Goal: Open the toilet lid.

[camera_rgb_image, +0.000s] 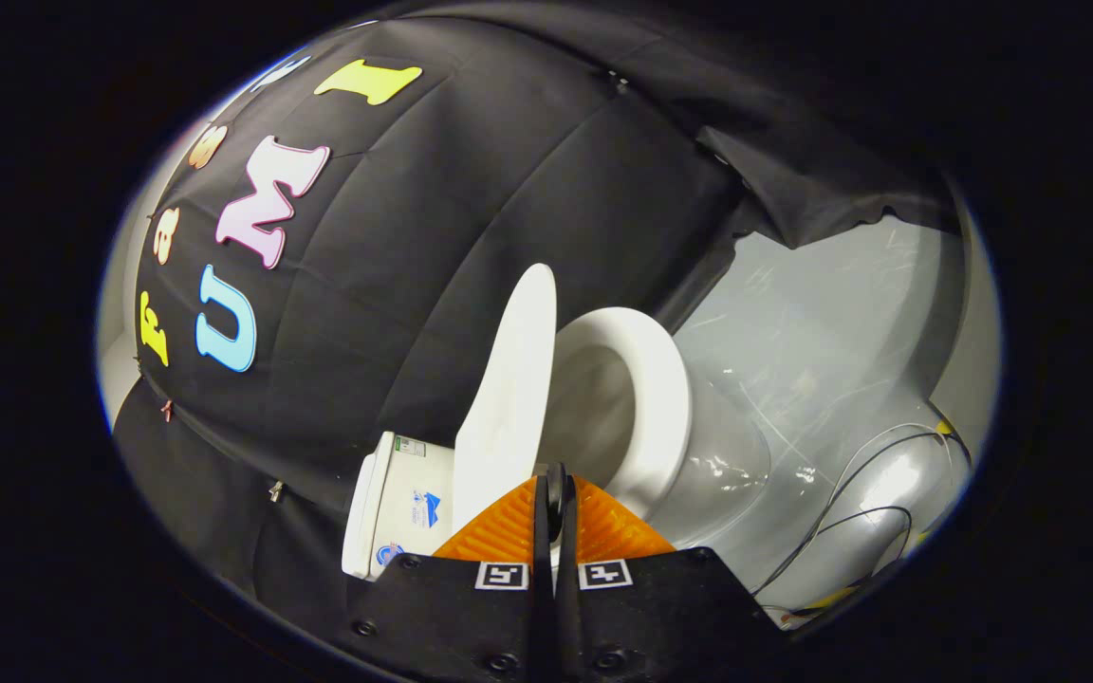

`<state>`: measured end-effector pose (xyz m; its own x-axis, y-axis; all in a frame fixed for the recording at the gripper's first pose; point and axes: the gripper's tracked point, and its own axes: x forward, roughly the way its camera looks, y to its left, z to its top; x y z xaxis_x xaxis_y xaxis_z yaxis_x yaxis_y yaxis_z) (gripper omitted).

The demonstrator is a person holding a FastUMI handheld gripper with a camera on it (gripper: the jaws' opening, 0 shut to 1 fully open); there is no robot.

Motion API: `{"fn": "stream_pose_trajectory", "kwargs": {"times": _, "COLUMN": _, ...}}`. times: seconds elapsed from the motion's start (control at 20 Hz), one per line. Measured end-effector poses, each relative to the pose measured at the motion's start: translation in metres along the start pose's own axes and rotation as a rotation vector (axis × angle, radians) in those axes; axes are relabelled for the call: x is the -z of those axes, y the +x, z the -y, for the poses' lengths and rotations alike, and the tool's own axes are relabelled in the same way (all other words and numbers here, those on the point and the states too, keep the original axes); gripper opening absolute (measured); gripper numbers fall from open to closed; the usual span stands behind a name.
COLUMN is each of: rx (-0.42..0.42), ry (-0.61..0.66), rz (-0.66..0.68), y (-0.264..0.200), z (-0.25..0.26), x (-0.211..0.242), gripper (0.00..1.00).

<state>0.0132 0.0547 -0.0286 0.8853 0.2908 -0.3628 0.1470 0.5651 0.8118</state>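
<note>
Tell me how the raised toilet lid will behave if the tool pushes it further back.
The lid looks like rigid plastic, so it should probably swing as one stiff piece rather than bend. Its glossy surface may be slippery. The tool, fingers closed together, sits at its lower edge.

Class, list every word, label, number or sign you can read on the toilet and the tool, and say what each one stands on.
No text here is legible.
Stickers on the toilet tank: too small and blurred to read.
Square markers on the tool, its fingers closed together beside the raised toilet lid: patterns, no words.
</note>
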Motion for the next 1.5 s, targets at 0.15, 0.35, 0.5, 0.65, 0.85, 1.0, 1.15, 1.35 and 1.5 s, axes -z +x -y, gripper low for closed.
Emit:
{"fn": "stream_pose_trajectory", "kwargs": {"times": 0.15, "rx": -0.009, "ry": -0.041, "rz": 0.014, "y": -0.003, "z": -0.025, "x": -0.003, "gripper": 0.05}}
{"fn": "stream_pose_trajectory", "kwargs": {"times": 0.35, "rx": -0.028, "ry": -0.075, "rz": 0.019, "y": -0.009, "z": -0.056, "x": -0.005, "gripper": 0.05}}
{"fn": "stream_pose_trajectory", "kwargs": {"times": 0.5, "rx": -0.032, "ry": -0.102, "rz": 0.019, "y": -0.014, "z": -0.075, "x": -0.005, "gripper": 0.05}}
{"fn": "stream_pose_trajectory", "kwargs": {"times": 0.65, "rx": -0.043, "ry": -0.14, "rz": 0.025, "y": -0.018, "z": -0.102, "x": -0.004, "gripper": 0.05}}
{"fn": "stream_pose_trajectory", "kwargs": {"times": 0.85, "rx": -0.034, "ry": -0.203, "rz": 0.018, "y": -0.023, "z": -0.137, "x": -0.001, "gripper": 0.05}}
{"fn": "stream_pose_trajectory", "kwargs": {"times": 1.0, "rx": -0.02, "ry": -0.243, "rz": 0.031, "y": -0.026, "z": -0.155, "x": 0.001, "gripper": 0.05}}
{"fn": "stream_pose_trajectory", "kwargs": {"times": 1.15, "rx": -0.005, "ry": -0.282, "rz": 0.038, "y": -0.027, "z": -0.17, "x": 0.006, "gripper": 0.05}}
{"fn": "stream_pose_trajectory", "kwargs": {"times": 1.35, "rx": -0.004, "ry": -0.315, "rz": 0.046, "y": -0.03, "z": -0.192, "x": 0.01, "gripper": 0.05}}
{"fn": "stream_pose_trajectory", "kwargs": {"times": 1.5, "rx": 0.002, "ry": -0.357, "rz": 0.054, "y": -0.03, "z": -0.207, "x": 0.015, "gripper": 0.05}}
